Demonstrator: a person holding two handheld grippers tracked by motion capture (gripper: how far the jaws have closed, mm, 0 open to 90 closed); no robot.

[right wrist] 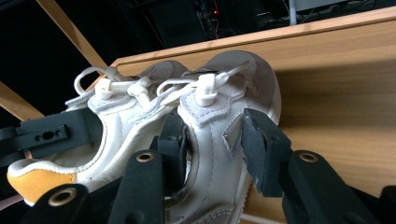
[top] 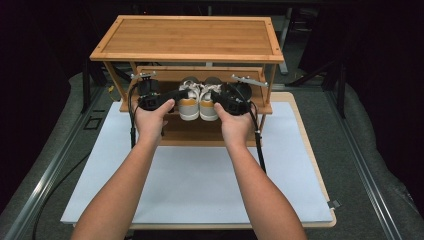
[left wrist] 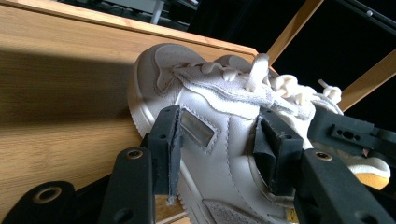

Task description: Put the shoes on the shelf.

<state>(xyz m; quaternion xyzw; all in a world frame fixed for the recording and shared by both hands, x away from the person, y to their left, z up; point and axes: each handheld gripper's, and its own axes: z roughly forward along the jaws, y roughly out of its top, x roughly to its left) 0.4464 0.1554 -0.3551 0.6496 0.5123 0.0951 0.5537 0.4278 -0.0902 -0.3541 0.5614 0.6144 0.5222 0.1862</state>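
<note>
A pair of white sneakers with tan heels stands on the middle shelf (top: 265, 108) of a bamboo shoe rack (top: 190, 37), heels toward me. My left gripper (top: 182, 94) is shut on the left sneaker (top: 189, 108), one jaw at the sole edge and the other in the collar. The left gripper view shows that gripper (left wrist: 223, 149) around the left sneaker's (left wrist: 161, 70) side. My right gripper (top: 214, 95) holds the right sneaker (top: 209, 108) the same way. In the right gripper view, the right gripper (right wrist: 217, 149) straddles the right sneaker's (right wrist: 254, 79) side wall.
The rack stands on a white mat (top: 200, 175) over a wooden board. A lower shelf (top: 192, 135) lies beneath the sneakers, and the top shelf overhangs them. Slanted rack struts (left wrist: 299, 23) rise beside the sneakers. Dark floor surrounds the board.
</note>
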